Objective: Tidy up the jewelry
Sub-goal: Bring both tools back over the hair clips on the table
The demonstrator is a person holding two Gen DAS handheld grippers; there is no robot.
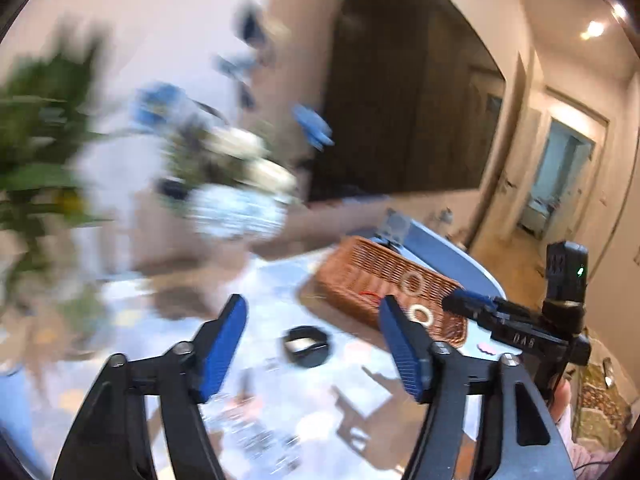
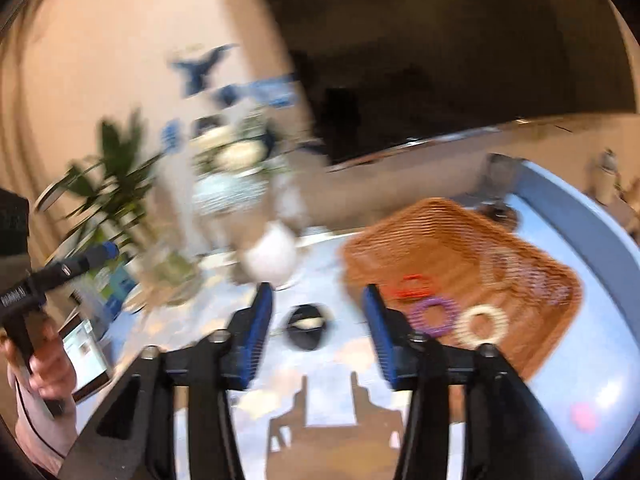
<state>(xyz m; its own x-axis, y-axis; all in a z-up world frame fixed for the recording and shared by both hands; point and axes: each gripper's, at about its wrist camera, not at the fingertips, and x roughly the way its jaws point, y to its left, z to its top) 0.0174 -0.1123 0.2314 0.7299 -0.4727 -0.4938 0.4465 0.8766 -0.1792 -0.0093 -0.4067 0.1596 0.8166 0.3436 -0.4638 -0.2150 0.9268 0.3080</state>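
A brown wicker tray (image 1: 352,268) (image 2: 472,236) lies on the table and holds a red ring (image 2: 412,286), a purple ring (image 2: 434,314) and a cream ring (image 2: 482,326); cream rings (image 1: 420,314) show in the left wrist view too. A black bracelet (image 1: 307,346) (image 2: 306,326) lies on the tablecloth in front of the tray. My left gripper (image 1: 312,340) is open and empty above the bracelet. My right gripper (image 2: 318,320) is open and empty, with the bracelet between its fingers further off. Both views are blurred.
A blue-and-white vase with flowers (image 1: 236,208) (image 2: 232,184) and a green plant (image 2: 108,184) stand at the back. A white round object (image 2: 270,258) sits near the tray. A tablet (image 2: 86,354) lies left. Shiny chain-like pieces (image 1: 256,436) lie near the left gripper.
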